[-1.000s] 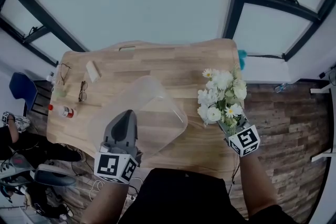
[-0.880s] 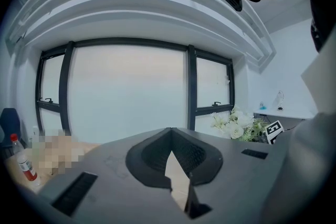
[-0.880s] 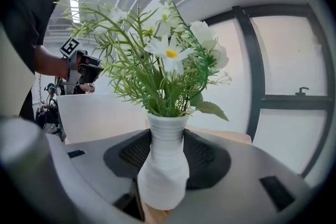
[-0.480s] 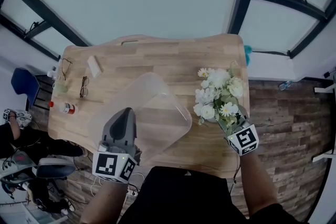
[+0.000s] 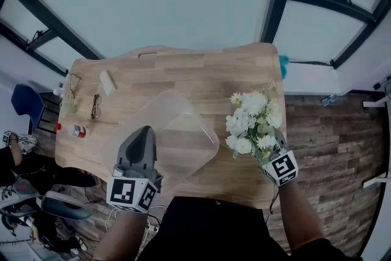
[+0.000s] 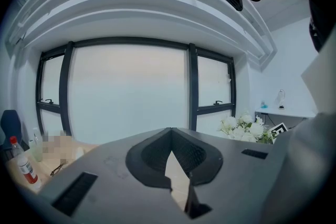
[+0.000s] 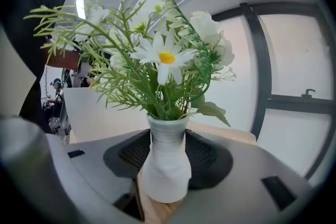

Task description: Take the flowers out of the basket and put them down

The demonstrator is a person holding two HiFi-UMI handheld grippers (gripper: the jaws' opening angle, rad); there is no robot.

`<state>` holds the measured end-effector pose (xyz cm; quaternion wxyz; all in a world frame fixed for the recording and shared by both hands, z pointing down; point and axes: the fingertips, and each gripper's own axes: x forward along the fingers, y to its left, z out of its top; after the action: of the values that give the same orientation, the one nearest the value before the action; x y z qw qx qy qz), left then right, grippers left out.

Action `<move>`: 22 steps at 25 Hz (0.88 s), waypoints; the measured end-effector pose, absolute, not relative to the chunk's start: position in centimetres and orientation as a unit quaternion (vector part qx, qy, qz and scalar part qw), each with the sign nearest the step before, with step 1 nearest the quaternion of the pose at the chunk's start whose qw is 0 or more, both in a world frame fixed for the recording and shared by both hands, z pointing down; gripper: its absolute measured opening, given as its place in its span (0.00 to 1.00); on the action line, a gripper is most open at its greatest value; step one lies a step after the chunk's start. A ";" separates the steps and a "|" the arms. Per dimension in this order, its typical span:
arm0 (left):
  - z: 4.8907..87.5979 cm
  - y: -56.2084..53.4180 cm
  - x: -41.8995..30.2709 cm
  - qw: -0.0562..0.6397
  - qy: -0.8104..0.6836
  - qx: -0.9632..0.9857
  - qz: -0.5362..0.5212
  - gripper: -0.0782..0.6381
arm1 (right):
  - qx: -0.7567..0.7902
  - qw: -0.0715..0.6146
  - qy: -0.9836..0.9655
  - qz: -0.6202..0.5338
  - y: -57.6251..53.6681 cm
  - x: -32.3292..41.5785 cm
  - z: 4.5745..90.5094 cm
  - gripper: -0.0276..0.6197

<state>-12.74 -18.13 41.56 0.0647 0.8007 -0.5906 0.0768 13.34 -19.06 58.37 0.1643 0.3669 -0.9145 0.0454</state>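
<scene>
Fingers (image 7: 210,157) of the right gripper (image 5: 272,156) press on both sides of a small white vase (image 7: 167,165) and hold it upright. The vase carries a bunch of white flowers (image 5: 252,122) with green sprigs. It is out of the basket, over the right part of the wooden table (image 5: 183,73). Beside it, toward the person's left, a clear plastic basket (image 5: 177,131) sits tilted. The left gripper (image 5: 143,134) is at the basket's near rim, its 2 jaws drawn almost together, seemingly pinching the thin wall.
</scene>
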 end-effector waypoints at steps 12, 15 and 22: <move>40.5 -18.5 -12.2 0.060 -0.574 0.814 0.062 0.12 | 0.346 0.154 -0.923 0.069 -16.7 13.3 57.4 0.49; 40.2 -18.6 -12.5 0.058 -0.565 0.821 0.059 0.12 | 0.367 0.158 -0.915 0.056 -16.3 13.8 56.9 0.49; 40.0 -18.6 -13.4 0.065 -0.544 0.835 0.053 0.12 | 0.437 0.121 -0.888 0.081 -15.7 15.5 55.0 0.49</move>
<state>-13.37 -18.56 40.04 0.0650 0.8352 -0.5436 0.0527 15.52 -15.66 55.05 0.1214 0.4365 -0.8878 0.0806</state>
